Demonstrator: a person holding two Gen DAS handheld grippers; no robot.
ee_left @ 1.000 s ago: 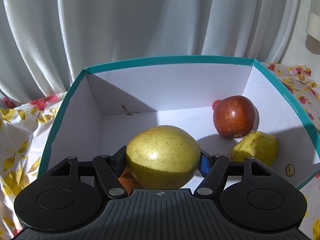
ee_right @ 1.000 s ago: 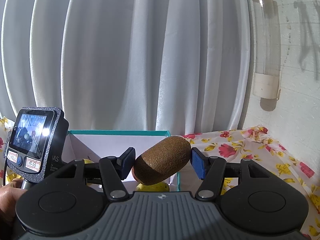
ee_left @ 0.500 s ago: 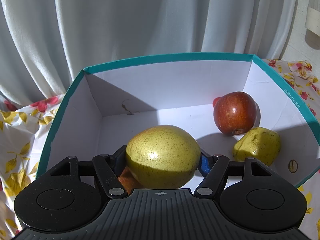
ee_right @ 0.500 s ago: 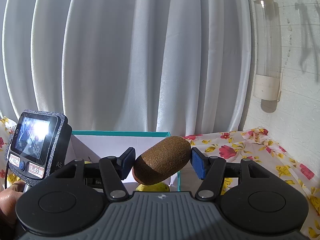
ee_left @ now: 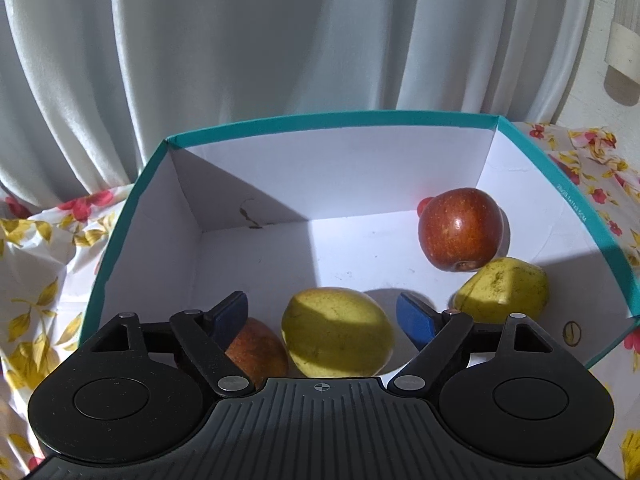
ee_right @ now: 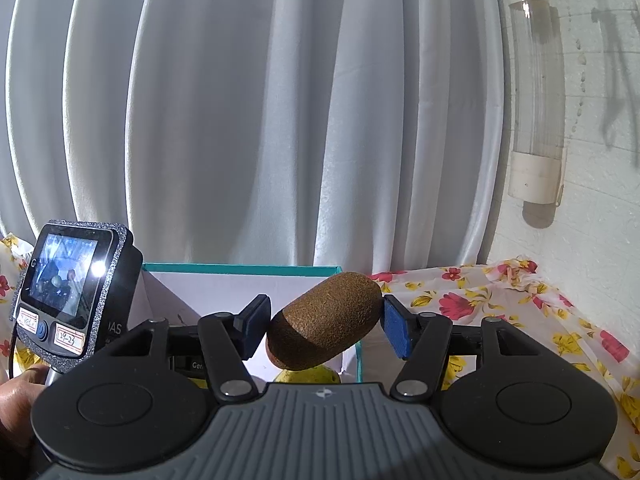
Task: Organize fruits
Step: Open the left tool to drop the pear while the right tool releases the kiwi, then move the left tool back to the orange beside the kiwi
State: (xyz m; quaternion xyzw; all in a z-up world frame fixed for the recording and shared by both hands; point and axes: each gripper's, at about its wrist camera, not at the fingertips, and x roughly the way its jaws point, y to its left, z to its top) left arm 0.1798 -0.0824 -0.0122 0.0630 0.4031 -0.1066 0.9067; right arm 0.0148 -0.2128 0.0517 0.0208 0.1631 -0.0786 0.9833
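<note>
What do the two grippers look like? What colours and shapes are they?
The left gripper and the right gripper look alike: a black ribbed body, two round black discs, black linkage bars with silver rivets, and flat blue finger pads. A small white crosshair marks the middle.

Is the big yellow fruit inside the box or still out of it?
Inside. The big yellow fruit rests on the box floor, with the opening left claw no longer touching it.

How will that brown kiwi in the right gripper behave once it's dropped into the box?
The kiwi looks oval, so it would probably roll sideways. Its fuzzy skin likely grips the pads well. It sits tilted in the right gripper, so it may land end-first.
</note>
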